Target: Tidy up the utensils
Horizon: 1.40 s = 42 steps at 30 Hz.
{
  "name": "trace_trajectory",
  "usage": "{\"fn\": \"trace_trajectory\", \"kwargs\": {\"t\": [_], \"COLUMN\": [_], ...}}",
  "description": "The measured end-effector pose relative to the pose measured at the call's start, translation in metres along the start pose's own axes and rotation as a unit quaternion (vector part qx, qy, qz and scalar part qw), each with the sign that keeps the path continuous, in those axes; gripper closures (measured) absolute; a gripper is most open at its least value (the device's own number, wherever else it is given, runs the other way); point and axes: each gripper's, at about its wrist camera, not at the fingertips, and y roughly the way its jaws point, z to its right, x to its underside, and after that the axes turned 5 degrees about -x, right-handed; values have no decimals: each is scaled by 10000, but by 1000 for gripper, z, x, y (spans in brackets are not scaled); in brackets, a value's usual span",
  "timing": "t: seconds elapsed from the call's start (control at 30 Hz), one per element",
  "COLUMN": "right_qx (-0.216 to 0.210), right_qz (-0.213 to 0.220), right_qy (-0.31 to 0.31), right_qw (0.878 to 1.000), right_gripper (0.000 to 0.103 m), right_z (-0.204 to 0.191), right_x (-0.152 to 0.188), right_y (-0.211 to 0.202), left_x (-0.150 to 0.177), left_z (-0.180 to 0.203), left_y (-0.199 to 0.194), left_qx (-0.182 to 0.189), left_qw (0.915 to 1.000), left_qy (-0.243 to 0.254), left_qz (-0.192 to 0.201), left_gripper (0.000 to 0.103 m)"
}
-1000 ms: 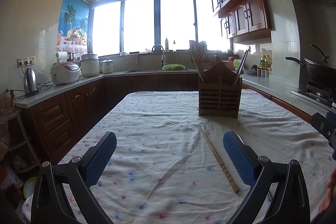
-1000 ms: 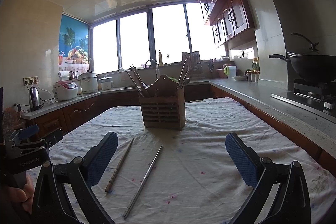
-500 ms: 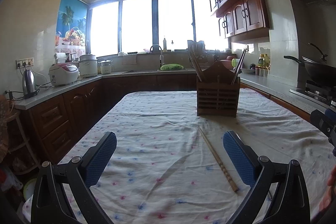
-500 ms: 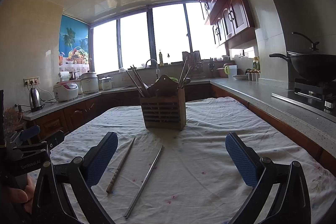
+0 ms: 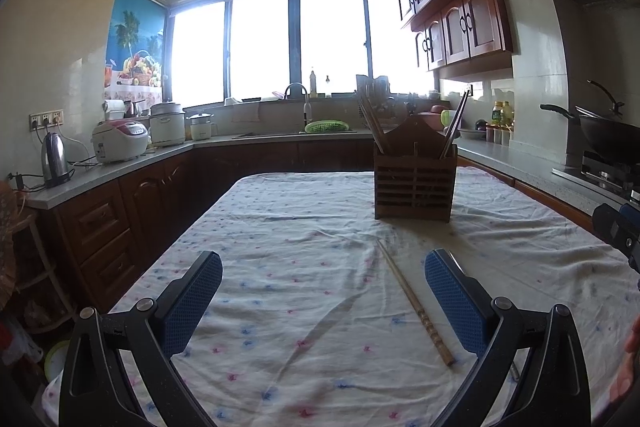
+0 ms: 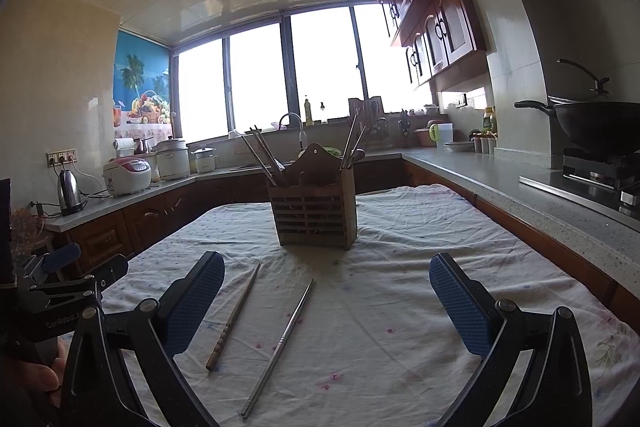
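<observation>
My left tool gapes wide, empty, above the clothed desk. Wooden chopstick lies left of metal chopstick, both flat before the slatted holder. My right tool gapes wide, empty too.

Little differs across the second. In the left wrist view the wooden utensil holder and the windows behind it sit slightly lower in the frame than a second ago, and the wooden chopstick on the cloth sits a touch nearer the left gripper. In the right wrist view the holder appears a little nearer and larger, and the metal chopstick and wooden chopstick sit slightly closer to the right gripper.
</observation>
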Motion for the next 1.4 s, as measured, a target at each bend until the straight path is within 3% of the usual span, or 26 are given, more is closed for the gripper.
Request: {"fn": "trace_trajectory", "kwargs": {"t": [1.4], "right_qx": [-39], "right_qz": [-62], "right_qy": [33], "right_qw": [10000], "right_gripper": [0], "right_z": [-5], "right_x": [1], "right_y": [2], "left_x": [-3], "left_z": [14], "left_y": [2], "left_qx": [62], "left_qw": [9999], "left_qy": [8], "left_qz": [-143], "left_gripper": [1]}}
